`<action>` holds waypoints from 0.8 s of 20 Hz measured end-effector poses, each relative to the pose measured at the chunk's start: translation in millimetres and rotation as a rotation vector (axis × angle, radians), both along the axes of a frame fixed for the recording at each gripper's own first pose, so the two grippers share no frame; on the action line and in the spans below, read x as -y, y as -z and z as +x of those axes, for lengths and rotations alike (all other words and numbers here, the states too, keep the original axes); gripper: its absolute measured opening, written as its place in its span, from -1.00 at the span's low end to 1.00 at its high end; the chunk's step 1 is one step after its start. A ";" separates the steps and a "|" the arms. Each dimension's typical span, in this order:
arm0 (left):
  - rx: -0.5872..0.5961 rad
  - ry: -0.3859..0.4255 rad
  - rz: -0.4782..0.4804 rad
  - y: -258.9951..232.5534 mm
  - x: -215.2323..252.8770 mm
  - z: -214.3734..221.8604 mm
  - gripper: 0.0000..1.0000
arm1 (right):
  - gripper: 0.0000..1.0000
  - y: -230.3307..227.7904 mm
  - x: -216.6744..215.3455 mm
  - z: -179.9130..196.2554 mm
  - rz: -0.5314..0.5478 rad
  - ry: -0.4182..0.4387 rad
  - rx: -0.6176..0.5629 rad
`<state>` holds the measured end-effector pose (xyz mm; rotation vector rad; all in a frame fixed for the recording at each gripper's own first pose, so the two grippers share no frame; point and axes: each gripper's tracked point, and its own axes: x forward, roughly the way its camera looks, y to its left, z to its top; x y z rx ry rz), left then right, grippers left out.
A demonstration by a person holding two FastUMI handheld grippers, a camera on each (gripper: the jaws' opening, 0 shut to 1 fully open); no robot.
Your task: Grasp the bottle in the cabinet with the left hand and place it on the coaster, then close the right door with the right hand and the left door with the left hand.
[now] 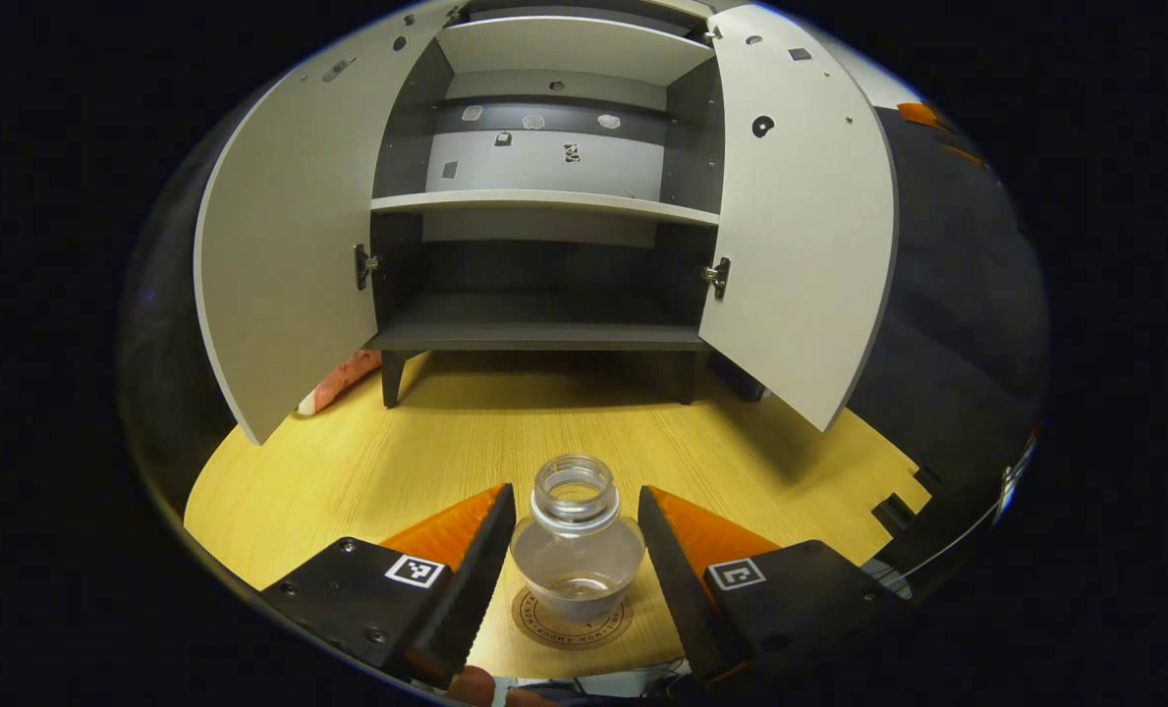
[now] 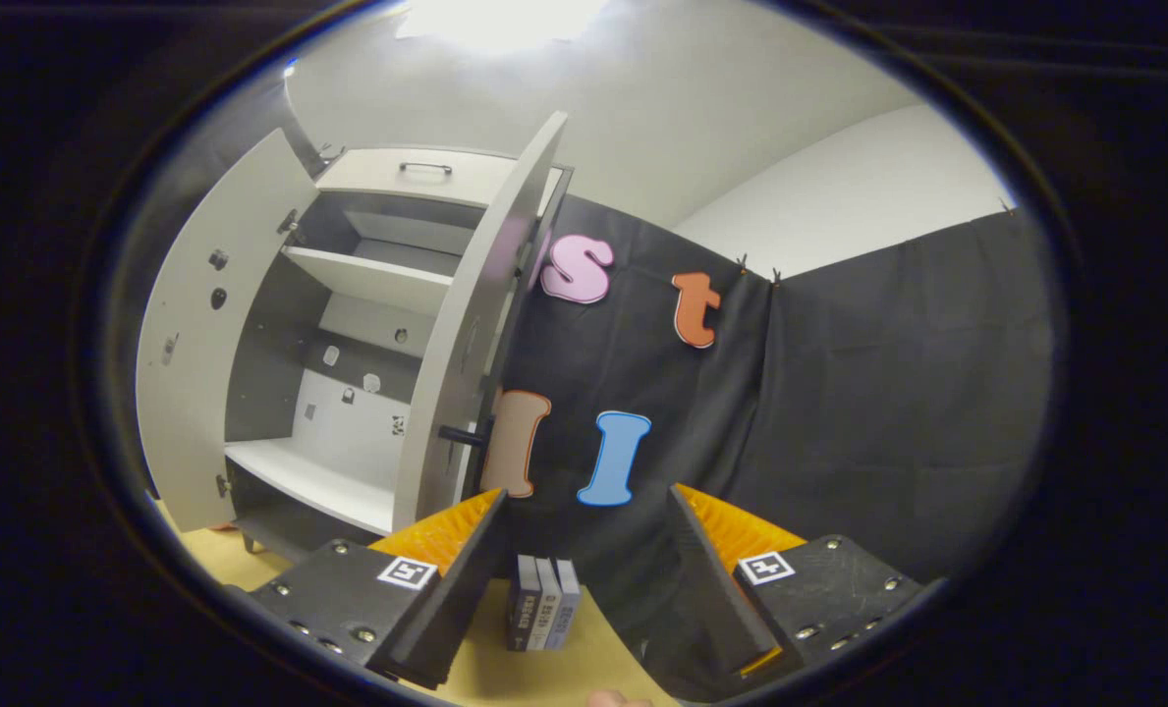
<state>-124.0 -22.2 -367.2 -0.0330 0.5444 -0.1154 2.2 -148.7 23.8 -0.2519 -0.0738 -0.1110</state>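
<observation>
Bottle [image 1: 576,535] stands on the coaster [image 1: 571,620] in the left gripper view, between the spread fingers of the left gripper [image 1: 576,565], which do not touch it. Beyond, bare wooden table [image 1: 466,432] leads to the cabinet [image 1: 544,211], both doors wide open.

In the right gripper view, the right gripper [image 2: 584,579] is spread, holding nothing. The right door [image 2: 471,339] juts out ahead. Small boxes [image 2: 542,603] stand between the fingers, farther off.

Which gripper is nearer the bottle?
Left. The left gripper has its open jaws on either side of the bottle on the coaster; the right gripper faces the cabinet's right door.
</observation>
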 end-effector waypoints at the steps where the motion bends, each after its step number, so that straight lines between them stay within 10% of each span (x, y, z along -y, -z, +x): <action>1: 0.002 -0.002 -0.003 -0.5 0.5 0.8 0.65 | 0.92 1.3 1.3 0.1 0.004 0.001 -0.002; 16: 0.130 -0.001 0.020 -86.6 8.8 31.2 0.65 | 0.92 10.9 -1.5 6.6 0.013 -0.017 -0.017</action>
